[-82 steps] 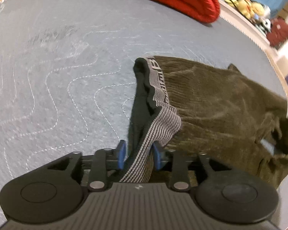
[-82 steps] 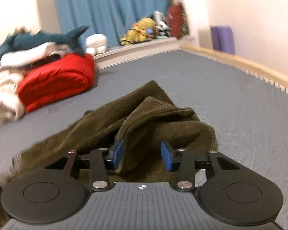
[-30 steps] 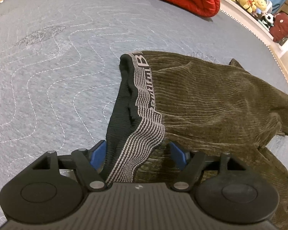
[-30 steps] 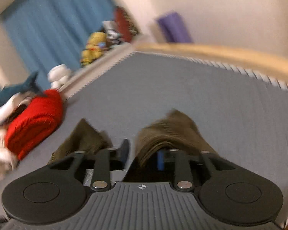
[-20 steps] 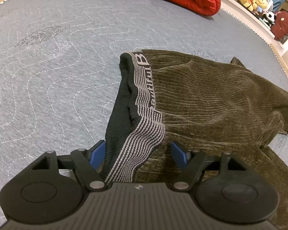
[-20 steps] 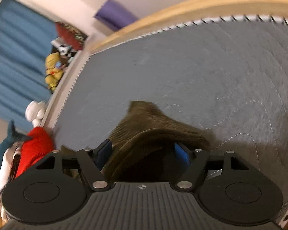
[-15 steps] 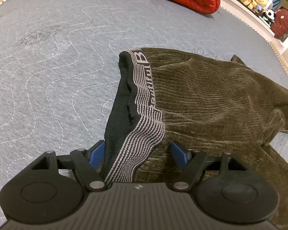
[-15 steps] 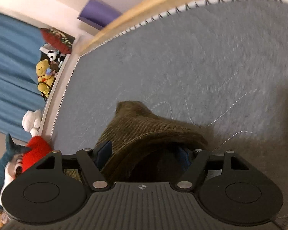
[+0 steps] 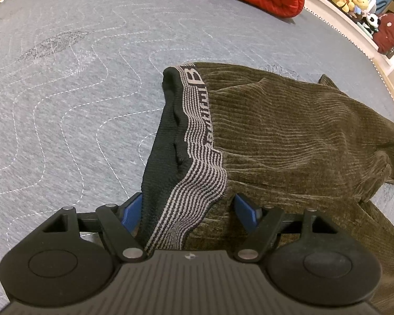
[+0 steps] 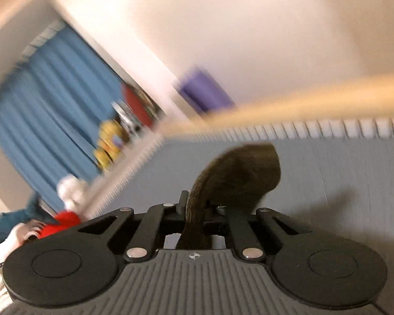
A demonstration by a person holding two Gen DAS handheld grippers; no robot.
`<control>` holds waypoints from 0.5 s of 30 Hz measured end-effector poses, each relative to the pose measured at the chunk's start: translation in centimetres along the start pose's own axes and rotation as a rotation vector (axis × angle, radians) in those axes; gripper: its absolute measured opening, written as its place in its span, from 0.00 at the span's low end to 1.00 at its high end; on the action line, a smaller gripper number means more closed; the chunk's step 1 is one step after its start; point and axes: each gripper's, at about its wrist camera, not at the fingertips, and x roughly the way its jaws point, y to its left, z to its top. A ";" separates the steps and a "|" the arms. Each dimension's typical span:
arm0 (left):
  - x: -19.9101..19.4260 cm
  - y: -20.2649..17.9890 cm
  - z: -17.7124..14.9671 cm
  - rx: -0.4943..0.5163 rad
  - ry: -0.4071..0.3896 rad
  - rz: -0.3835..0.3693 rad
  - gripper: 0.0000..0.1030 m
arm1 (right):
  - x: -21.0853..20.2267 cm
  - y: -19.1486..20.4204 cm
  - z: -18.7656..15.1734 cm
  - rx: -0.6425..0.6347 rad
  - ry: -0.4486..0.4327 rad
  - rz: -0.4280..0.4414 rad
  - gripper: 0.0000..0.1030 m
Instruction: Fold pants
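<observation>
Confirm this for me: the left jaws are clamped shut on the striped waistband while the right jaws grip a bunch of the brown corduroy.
One thing is wrong. The left wrist view shows the left gripper with its jaws spread open, the striped waistband lying loose between them. The rest holds: in the right wrist view, the right gripper is shut on a bunch of the brown corduroy pants.

Olive corduroy pants (image 9: 289,136) with a striped black-and-grey waistband (image 9: 194,162) lie folded over, one end lifted.
</observation>
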 end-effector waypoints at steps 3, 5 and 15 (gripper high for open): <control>0.2 0.1 0.0 -0.005 0.009 -0.009 0.76 | -2.4 0.3 0.7 -0.031 -0.123 -0.089 0.08; 0.2 0.2 0.0 -0.005 0.010 -0.009 0.76 | -2.5 0.0 0.5 -0.036 -0.082 -0.338 0.08; 0.0 0.0 0.0 -0.017 0.005 -0.012 0.76 | -1.3 -8.8 -1.1 0.240 0.149 -0.778 0.24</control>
